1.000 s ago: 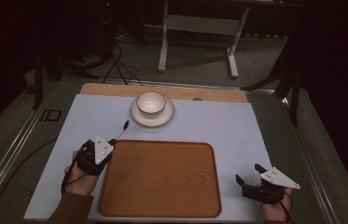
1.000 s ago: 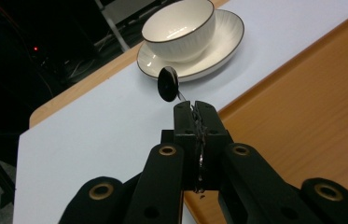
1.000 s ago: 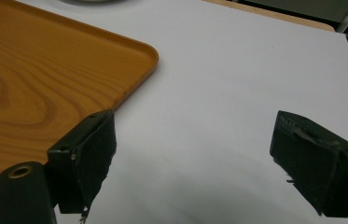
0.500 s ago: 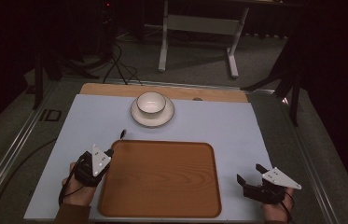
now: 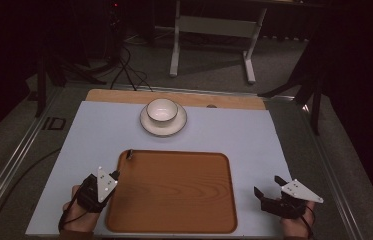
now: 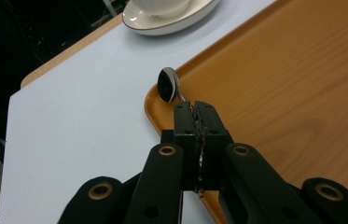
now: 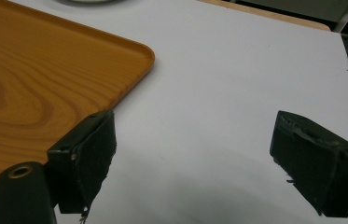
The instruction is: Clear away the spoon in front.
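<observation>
My left gripper point(image 5: 115, 174) point(image 6: 194, 109) is shut on the handle of a small metal spoon point(image 6: 169, 85) point(image 5: 129, 154), at the left edge of the wooden tray point(image 5: 174, 200) point(image 6: 302, 84). The spoon's bowl hangs over the tray's far left corner. A white cup point(image 5: 162, 110) stands on a white saucer point(image 5: 146, 125) point(image 6: 162, 25) beyond the tray. My right gripper point(image 5: 268, 186) point(image 7: 195, 154) rests open on the pale blue mat point(image 5: 234, 135) to the right of the tray point(image 7: 45, 74), nothing between its jaws.
The mat covers a wooden tabletop point(image 5: 124, 95) whose far edge shows behind the saucer. A metal frame point(image 5: 214, 30) and cables point(image 5: 124, 70) stand on the floor beyond the table. Bare mat lies left and right of the tray.
My left gripper has drawn back toward the near edge along the tray's left side, carrying the spoon. The right gripper has hardly moved.
</observation>
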`<state>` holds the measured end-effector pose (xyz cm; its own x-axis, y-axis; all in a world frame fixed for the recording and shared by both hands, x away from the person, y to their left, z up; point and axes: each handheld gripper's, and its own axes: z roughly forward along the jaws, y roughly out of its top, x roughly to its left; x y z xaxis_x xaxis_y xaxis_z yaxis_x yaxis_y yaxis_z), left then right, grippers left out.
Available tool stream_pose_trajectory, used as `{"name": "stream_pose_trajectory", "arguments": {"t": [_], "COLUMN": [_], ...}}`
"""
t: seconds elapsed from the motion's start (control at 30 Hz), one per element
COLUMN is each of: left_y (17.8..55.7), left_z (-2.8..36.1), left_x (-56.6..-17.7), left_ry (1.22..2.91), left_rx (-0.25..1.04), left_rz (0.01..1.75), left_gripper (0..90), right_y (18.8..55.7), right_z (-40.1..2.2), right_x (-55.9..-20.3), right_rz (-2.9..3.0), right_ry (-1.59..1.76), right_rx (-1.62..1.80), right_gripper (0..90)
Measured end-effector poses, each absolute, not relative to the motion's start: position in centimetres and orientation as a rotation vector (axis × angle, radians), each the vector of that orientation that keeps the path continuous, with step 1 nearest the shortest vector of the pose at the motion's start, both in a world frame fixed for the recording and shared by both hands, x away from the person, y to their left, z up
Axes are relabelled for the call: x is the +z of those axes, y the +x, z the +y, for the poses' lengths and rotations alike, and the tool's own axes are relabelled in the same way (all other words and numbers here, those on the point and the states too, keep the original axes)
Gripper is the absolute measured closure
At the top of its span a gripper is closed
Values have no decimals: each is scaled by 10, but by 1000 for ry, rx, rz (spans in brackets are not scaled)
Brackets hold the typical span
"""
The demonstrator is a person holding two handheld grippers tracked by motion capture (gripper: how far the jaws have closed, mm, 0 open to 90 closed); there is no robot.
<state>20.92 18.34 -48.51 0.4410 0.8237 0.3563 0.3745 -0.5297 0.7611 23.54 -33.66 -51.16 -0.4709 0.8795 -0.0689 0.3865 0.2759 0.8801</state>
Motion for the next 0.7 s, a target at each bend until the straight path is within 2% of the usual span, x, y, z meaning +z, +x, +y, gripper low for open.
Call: {"name": "stream_pose_trajectory", "arguments": {"t": [0.5, 0.7], "left_y": [206, 205], "left_z": [181, 177], "left_x": [-492, -494], "left_ry": [2148, 2173], "left_rx": [1022, 1036], "left_rz": [1006, 995], "left_gripper": [881, 853], "right_y": [235, 236], "right_z": [-336, -335], "right_x": [-512, -512], "right_rz": [1991, 1997], "right_ry": [1134, 1129], "right_rx": [1136, 1133], "right_gripper": [141, 142]}}
